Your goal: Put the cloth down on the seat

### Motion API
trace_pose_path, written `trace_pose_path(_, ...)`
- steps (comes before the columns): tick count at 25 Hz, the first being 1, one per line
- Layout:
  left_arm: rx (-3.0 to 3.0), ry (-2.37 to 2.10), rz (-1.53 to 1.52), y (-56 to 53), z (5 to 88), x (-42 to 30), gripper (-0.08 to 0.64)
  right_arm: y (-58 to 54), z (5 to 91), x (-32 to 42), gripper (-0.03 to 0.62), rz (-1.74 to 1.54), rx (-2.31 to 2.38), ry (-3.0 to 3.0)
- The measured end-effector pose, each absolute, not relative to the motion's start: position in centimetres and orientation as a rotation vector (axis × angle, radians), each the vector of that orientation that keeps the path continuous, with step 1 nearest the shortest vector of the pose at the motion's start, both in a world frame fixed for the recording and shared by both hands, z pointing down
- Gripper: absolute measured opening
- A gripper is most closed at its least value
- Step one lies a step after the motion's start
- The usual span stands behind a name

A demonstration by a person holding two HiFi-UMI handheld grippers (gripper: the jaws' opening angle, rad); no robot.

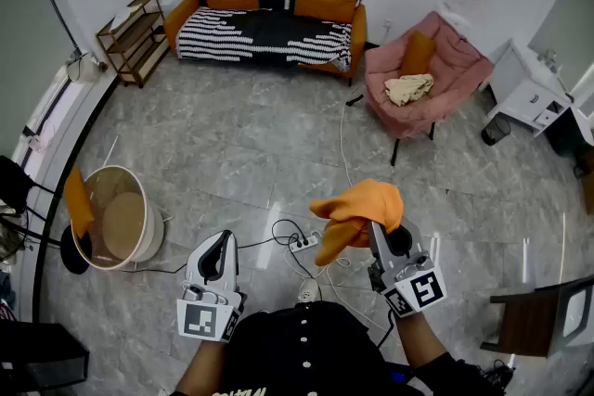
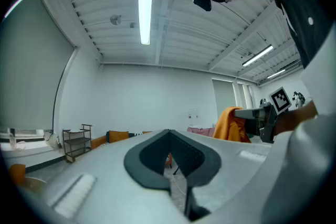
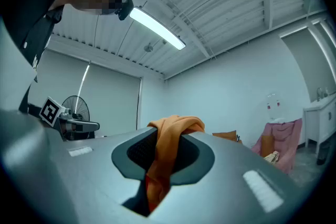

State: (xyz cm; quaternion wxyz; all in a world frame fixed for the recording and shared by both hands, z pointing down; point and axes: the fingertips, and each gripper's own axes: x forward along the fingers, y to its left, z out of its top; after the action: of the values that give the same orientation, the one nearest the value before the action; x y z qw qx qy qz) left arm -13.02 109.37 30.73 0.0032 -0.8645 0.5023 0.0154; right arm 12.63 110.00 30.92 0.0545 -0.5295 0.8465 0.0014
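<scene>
Cloth: we see the crumpled orange fabric cloth caught in our right tongs, bunched over their tips and hanging below them.
Grip: the right tongs are nearly closed, with the pads pressing on the cloth.
Other hand: our left tongs have their tips together, with nothing between them.
Seat: the pink padded armchair stands well ahead of the right tongs, far from the cloth.

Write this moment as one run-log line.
right gripper: shut on orange cloth | left gripper: shut, empty | step: cloth not yet put down
</scene>
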Motion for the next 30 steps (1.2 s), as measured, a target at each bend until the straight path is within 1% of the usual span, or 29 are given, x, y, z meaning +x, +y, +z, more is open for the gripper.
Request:
trace_pose_path(11, -2.685, 1.626, 0.044, 108.1, 31.3, -10.9, 0.000, 108.2, 31.2, 14.5, 0.075, 0.017, -1.550, 2.603)
trace_pose_path(16, -2.681, 1.681, 0.006, 107.9, 31.8, -9.3, 0.000, 107.9, 30.6, 15.3, 0.077, 0.066, -1.496, 2.619)
trace_pose_path(20, -2.688, 1.681, -0.025, 107.8, 32.3, -8.4, 0.000, 107.2, 31.2, 16.0, 0.077, 0.041, -1.504, 2.605)
trace_pose_path(24, -2.680, 1.683, 0.034, 107.0, 32.3, -8.4, 0.000, 106.7, 32.1, 16.4, 0.077, 0.011, -1.511, 2.612)
trace_pose_path(27, -2.700, 1.704, -0.018, 105.8, 33.6, -8.6, 0.000, 105.5, 32.9, 16.9, 0.077, 0.010, -1.541, 2.620)
trace_pose_path(30, -2.702, 1.671, 0.025, 104.3, 32.6, -8.0, 0.000, 104.5, 32.5, 17.0, 0.077, 0.023, -1.543, 2.617)
